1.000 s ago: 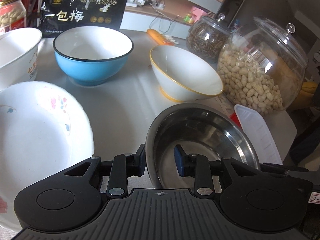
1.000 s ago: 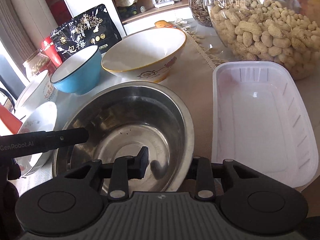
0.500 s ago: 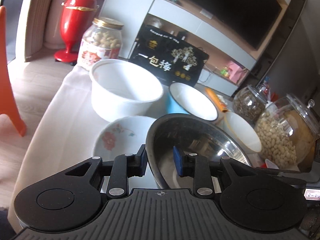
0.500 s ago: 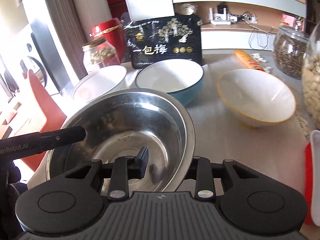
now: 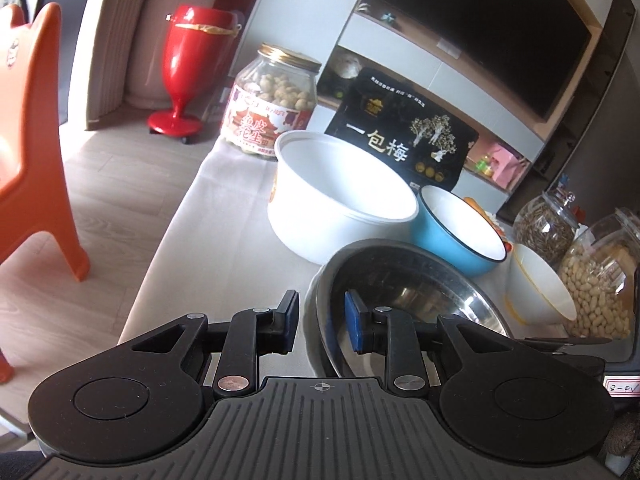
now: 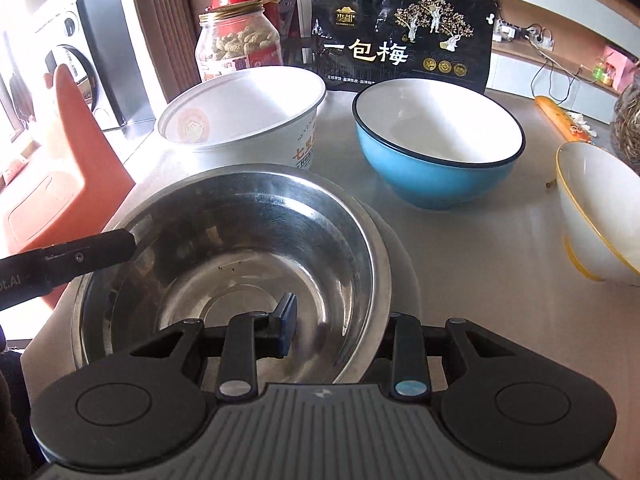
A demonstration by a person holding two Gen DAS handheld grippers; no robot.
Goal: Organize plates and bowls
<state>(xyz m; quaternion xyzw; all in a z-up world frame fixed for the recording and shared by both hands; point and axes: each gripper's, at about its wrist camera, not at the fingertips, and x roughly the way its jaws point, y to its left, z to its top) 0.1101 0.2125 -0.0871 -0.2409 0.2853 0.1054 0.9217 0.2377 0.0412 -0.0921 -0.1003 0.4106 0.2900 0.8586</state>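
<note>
Both pairs of fingers straddle the rim of the steel bowl (image 6: 240, 264): the left gripper (image 5: 318, 322) has one pad outside the wall and one inside at the bowl's left edge, with a sliver of gap showing, so whether it truly pinches I cannot tell; the right gripper (image 6: 340, 324) has one finger inside and the other hidden behind the rim on the near right, grip likewise uncertain. From the right wrist view the steel bowl seems to sit on something pale, probably a plate (image 6: 400, 256), at the near-left of the table (image 6: 480, 240), though contact is not certain. By my judgement the sorting is only begun: one nesting looks about done, while the white tub bowl (image 6: 248, 116), the blue bowl (image 6: 436, 148) and the yellow-rimmed bowl (image 6: 596, 216) stand separately, none stacked. On the table's pale grey cloth, a peanut jar (image 5: 272, 108) and a black snack bag (image 5: 404, 140) stand at the far edge, with two glass jars (image 5: 592, 276) at the right. Beyond lie wooden flooring, an orange chair (image 5: 28, 152), a red stand (image 5: 188, 68) and a dark screen (image 5: 480, 36) over shelves
</note>
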